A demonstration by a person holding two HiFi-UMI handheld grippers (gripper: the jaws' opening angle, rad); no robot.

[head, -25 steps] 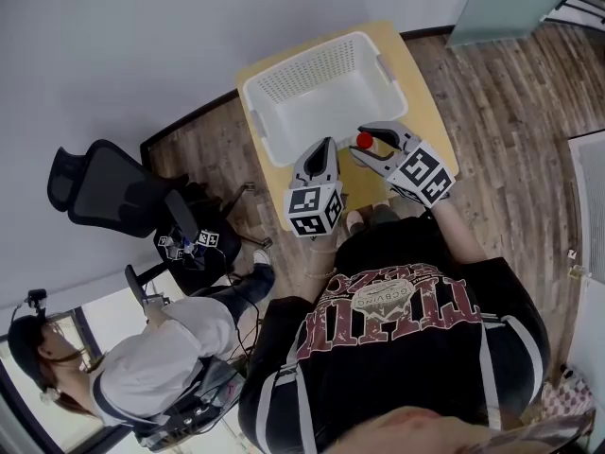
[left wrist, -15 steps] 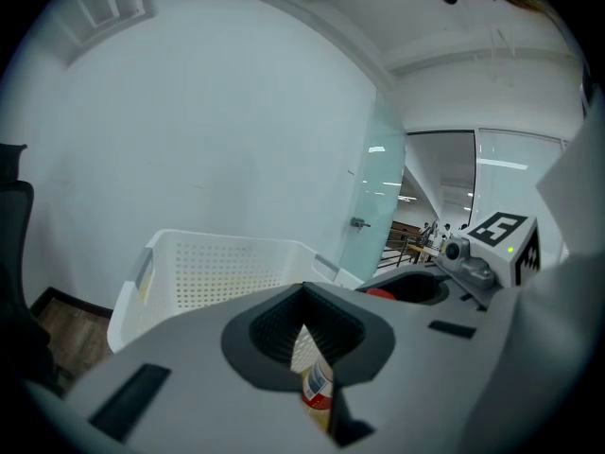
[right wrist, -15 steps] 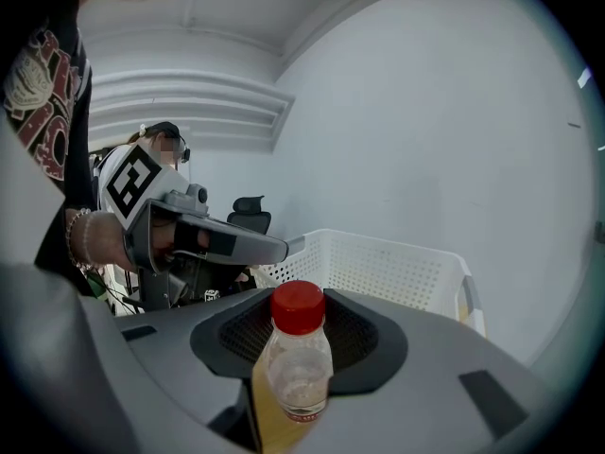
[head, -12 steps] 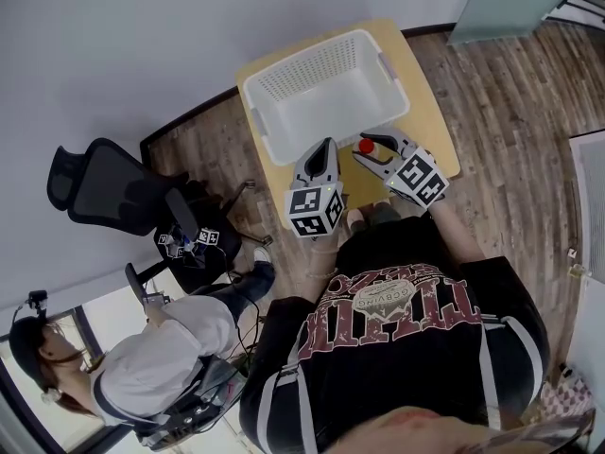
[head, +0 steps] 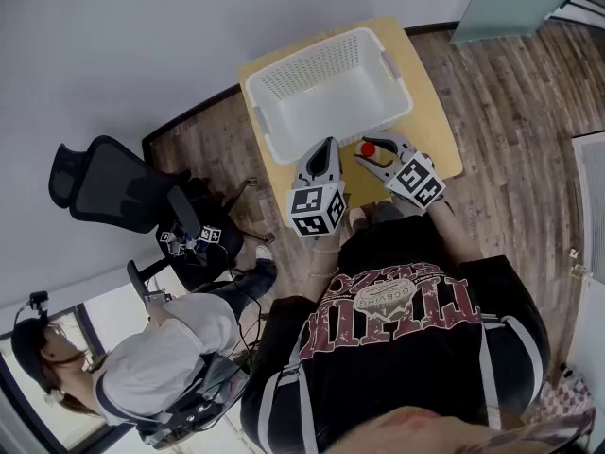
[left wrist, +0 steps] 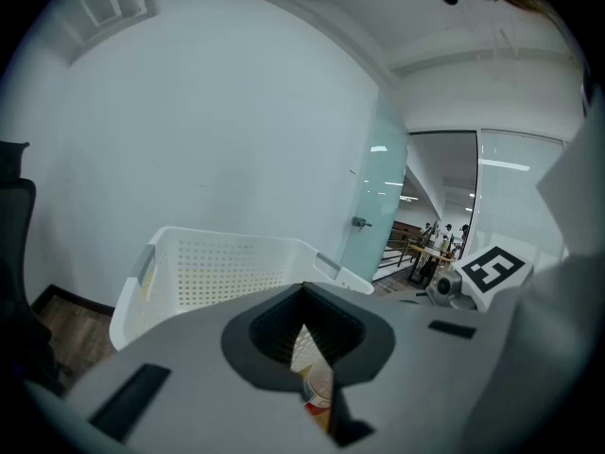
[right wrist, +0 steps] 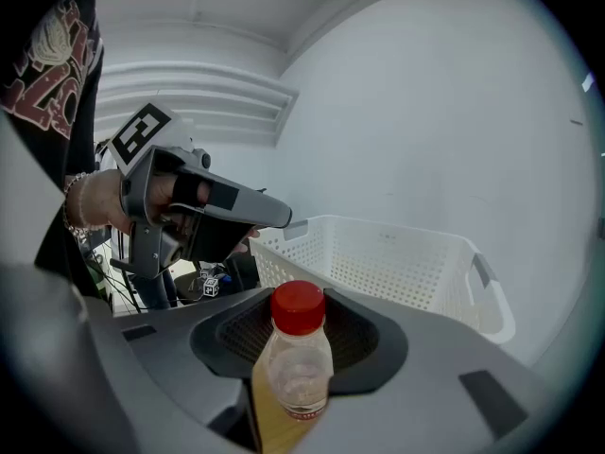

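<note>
The right gripper had its jaws clamped on a small clear plastic bottle with a red screw cap, which it held upright above the light wooden tabletop, just beside the near wall of the white perforated plastic basket. The left gripper hung close on the bottle's left, pointing toward the same basket. Its jaws were drawn together at the tips, gripping nothing; only a thin slit between them showed a sliver of the basket.
</note>
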